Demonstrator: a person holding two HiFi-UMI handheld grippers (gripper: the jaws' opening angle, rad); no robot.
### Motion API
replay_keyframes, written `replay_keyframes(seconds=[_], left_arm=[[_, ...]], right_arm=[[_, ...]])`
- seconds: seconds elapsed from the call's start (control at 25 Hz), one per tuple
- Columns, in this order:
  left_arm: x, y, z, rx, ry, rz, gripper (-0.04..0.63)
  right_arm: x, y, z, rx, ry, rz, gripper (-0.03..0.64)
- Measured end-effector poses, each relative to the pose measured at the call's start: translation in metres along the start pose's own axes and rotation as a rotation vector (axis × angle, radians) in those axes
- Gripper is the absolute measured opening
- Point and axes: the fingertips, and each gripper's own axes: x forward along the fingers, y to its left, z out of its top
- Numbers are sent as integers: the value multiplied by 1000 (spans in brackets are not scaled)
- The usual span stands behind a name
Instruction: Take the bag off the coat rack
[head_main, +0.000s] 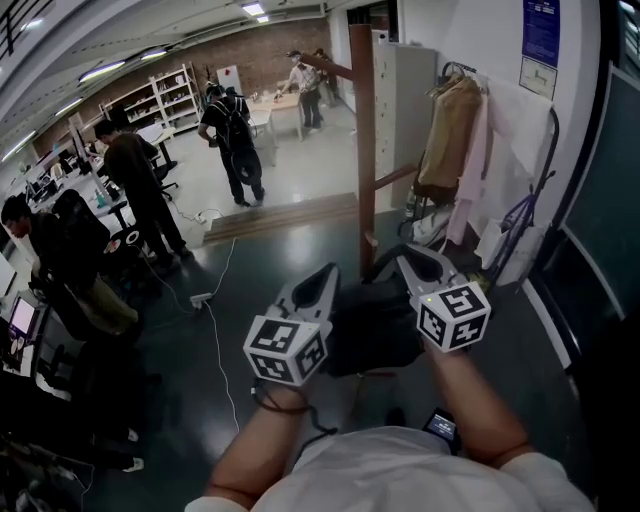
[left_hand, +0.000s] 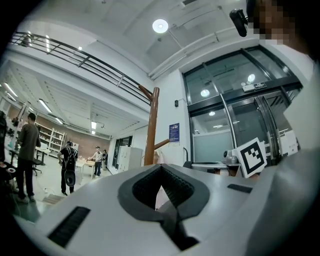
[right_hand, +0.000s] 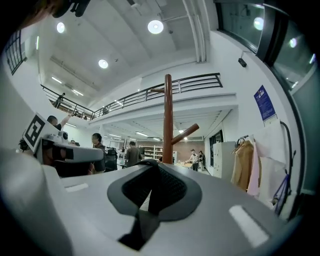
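Observation:
The black bag (head_main: 375, 325) hangs free of the brown wooden coat rack (head_main: 361, 130), between my two grippers and close to my body. My right gripper (head_main: 405, 262) is shut on the bag's black strap (right_hand: 149, 192), which runs over its pads and down between them. My left gripper (head_main: 326, 274) sits against the bag's left side. Its jaws are closed, with a dark band of the bag (left_hand: 176, 227) pinched between the pads. The rack's post (right_hand: 167, 120) and a slanted peg (right_hand: 186, 132) stand just ahead, and the pegs I can see are bare.
A tan coat (head_main: 447, 140) and a pink garment (head_main: 468, 180) hang on a wall rack at the right, beside a grey cabinet (head_main: 400, 90). Several people stand at the left and far back. A cable (head_main: 215, 330) and power strip lie on the dark floor.

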Motion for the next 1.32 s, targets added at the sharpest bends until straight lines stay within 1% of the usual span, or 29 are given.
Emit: replay_keyframes(seconds=[0.28,0.6,0.76,1.32], left_arm=[[-9,-2,-16,-6,26,1,6],[-6,3,-25,-11,35,3,6],[-1,3,-29,-15,32,1,6],[-13,8,-13,-14,20,-6,6]], right_arm=[[-7,17,-19,37,17,12,25],[-9,19,-25,39,23,8,25],[-7,17,-24,24,18,8,25],[-6,30,-9,17,16,-5,25]])
